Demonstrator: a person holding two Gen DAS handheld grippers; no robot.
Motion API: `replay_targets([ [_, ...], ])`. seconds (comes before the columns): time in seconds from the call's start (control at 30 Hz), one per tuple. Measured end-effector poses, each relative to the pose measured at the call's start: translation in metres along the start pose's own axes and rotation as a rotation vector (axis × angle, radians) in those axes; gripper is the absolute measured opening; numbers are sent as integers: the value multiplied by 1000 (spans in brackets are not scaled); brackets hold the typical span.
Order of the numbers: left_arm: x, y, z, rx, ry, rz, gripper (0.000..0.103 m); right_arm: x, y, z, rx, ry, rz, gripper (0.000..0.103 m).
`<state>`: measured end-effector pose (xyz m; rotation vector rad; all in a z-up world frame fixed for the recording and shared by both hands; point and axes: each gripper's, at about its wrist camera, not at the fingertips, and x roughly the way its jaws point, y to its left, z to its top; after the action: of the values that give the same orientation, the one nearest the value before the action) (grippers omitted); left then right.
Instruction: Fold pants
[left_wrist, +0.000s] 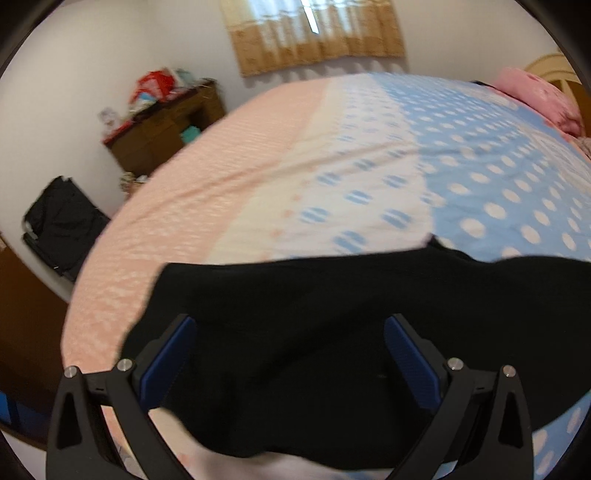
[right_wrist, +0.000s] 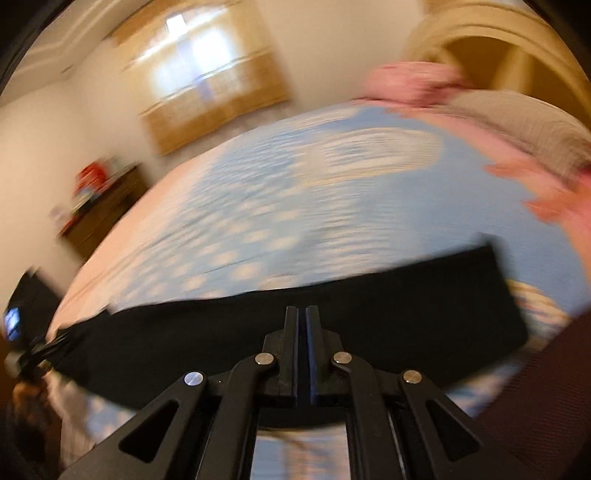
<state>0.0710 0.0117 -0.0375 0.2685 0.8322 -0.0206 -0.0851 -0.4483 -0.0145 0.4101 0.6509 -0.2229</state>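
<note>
Now my left gripper (left_wrist: 290, 354) is wide open. Its two blue pads (left_wrist: 168, 363) stand far apart, and nothing is pinched between them. The black pants (left_wrist: 314, 332) lie under it on the bed (left_wrist: 258, 166). The pants spread past both fingers, to the left and to the right. I cannot tell if the fingers touch the cloth.

My right gripper (right_wrist: 302, 332) is shut tight. Its two fingers (right_wrist: 290, 332) are pressed together with just a thin line between them. I see no cloth pinched there. In this view the pants (right_wrist: 406, 306) are a long dark band that goes across the bed (right_wrist: 277, 199), from the left edge to the right side. The fingers point at the middle of that band. This view is very blurry.

The bed has a pink part, a white part with blue spots, and a blue part with white spots. A pink blanket (left_wrist: 539, 99) is piled at the far right end. A brown cupboard (left_wrist: 166, 125) stands by the wall with stuff on top. A curtain (left_wrist: 314, 37) hangs on the far wall. At the left edge of the right view I can see my other gripper (right_wrist: 22, 354) and the hand that holds it.
</note>
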Motion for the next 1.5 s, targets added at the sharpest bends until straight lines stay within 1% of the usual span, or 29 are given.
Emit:
replay_targets([
  [0.07,1,-9,-2,6,1,-4,103,22,41,1,-71,54,78,4],
  [0.13,7,-18,-3,15,17,-17,103,49,83,-7,-137,116,111,4],
  [0.17,11,-20,-3,19,23,-18,103,64,98,-12,-168,149,103,4],
  [0.2,18,-23,-3,26,40,1,103,82,113,-18,-206,185,73,4],
  [0.27,30,-27,-6,27,79,27,103,116,125,-30,-234,261,18,4],
  [0.3,32,-23,-6,1,78,2,103,125,125,-33,-225,243,-5,4],
  [0.33,31,-19,-5,-17,76,-11,103,124,127,-32,-221,182,-11,4],
  [0.4,32,-16,-4,-20,88,-30,103,128,128,-29,-216,171,-17,4],
  [0.43,31,-16,-4,-16,87,-33,103,127,124,-27,-180,172,7,4],
  [0.5,25,-15,-4,-10,75,-33,103,121,112,-21,-93,172,67,4],
  [0.53,22,-12,-4,-9,59,-32,103,113,105,-19,-57,145,92,4],
  [0.57,19,-10,-6,-11,45,-32,103,93,94,-13,-29,87,113,4],
  [0.6,16,-8,-7,-16,31,-35,103,78,91,-10,-17,46,111,4],
  [0.67,11,-3,-7,-33,16,-53,103,36,60,0,28,-64,62,6],
  [0.7,11,-1,-7,-44,17,-58,103,20,45,3,53,-95,31,19],
  [0.73,11,0,-7,-51,20,-61,103,3,23,7,85,-128,-19,49],
  [0.77,11,0,-6,-58,21,-65,103,-8,4,10,106,-146,-66,63],
  [0.8,10,1,-6,-62,21,-69,103,-20,-21,12,136,-167,-131,73],
  [0.83,10,0,-5,-61,18,-69,103,-30,-47,13,167,-178,-186,73],
  [0.87,9,0,-5,-59,15,-68,103,-35,-67,15,187,-161,-221,73],
  [0.93,8,-1,-5,-57,12,-64,103,-34,-115,16,222,-78,-276,73],
  [0.97,8,-2,-5,-59,12,-62,103,-30,-132,14,230,-40,-317,73],
  [1.03,7,-2,-5,-62,15,-63,103,-24,-154,7,212,19,-362,72],
  [1.13,6,0,-5,-67,28,-64,103,-5,-172,-1,193,97,-353,69],
  [1.27,4,5,-4,-71,25,-42,103,10,-180,-13,159,171,-397,69],
  [1.3,4,6,-4,-75,24,-40,103,8,-181,-15,154,136,-385,69],
  [1.37,5,7,-4,-81,28,-40,103,8,-184,-15,159,135,-368,69],
  [1.47,8,6,-5,-86,42,-51,103,11,-181,-16,140,151,-375,68],
  [1.5,7,5,-6,-83,45,-56,103,11,-180,-16,145,161,-370,65],
])
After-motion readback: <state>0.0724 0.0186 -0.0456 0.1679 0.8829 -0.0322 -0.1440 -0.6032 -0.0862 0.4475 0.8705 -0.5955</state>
